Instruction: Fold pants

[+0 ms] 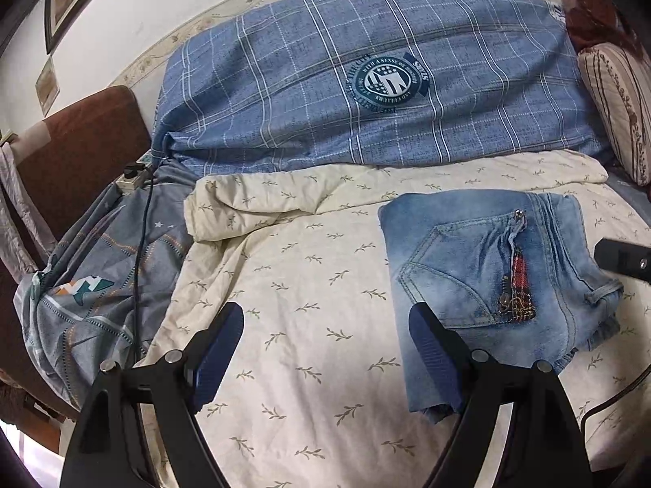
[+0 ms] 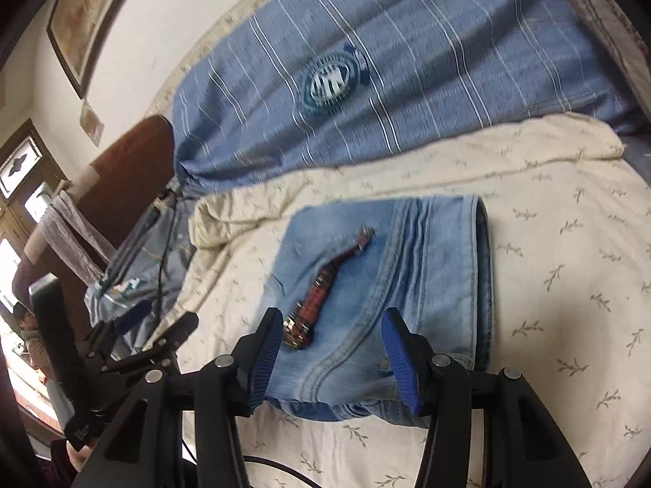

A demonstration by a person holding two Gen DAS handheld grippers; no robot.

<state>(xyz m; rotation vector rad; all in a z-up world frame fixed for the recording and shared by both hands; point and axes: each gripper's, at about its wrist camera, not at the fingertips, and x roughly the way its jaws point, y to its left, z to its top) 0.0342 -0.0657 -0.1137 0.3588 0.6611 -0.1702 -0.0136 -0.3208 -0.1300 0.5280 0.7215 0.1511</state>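
**Jeans folded on bed, both jaws open**

The jeans are seen lying as a compact folded bundle on the cream leaf-print quilt, which is spread over the bed. In the left wrist view the bundle sits right of centre; its long axis runs from the near edge toward the blue plaid duvet at the far side. A back pocket with a red plaid trim strip faces up, and the strip is aligned roughly with that long axis. The waistband corner with a belt loop points to the right; the stacked fold edges are at the far right corner.

The left gripper is held with jaws wide open, nothing between them. Its right finger overlaps the near left edge of the jeans in the picture; contact cannot be told. Its left finger is over bare quilt.

In the right wrist view the jeans are seen directly ahead, tilted by the camera roll. The right gripper is open as well, jaws straddling the near end of the bundle, nothing clamped. The view is motion-blurred. The left gripper shows at the lower left there, apart from the denim.

A grey patterned sheet and a black cable lie at the bed's left side.
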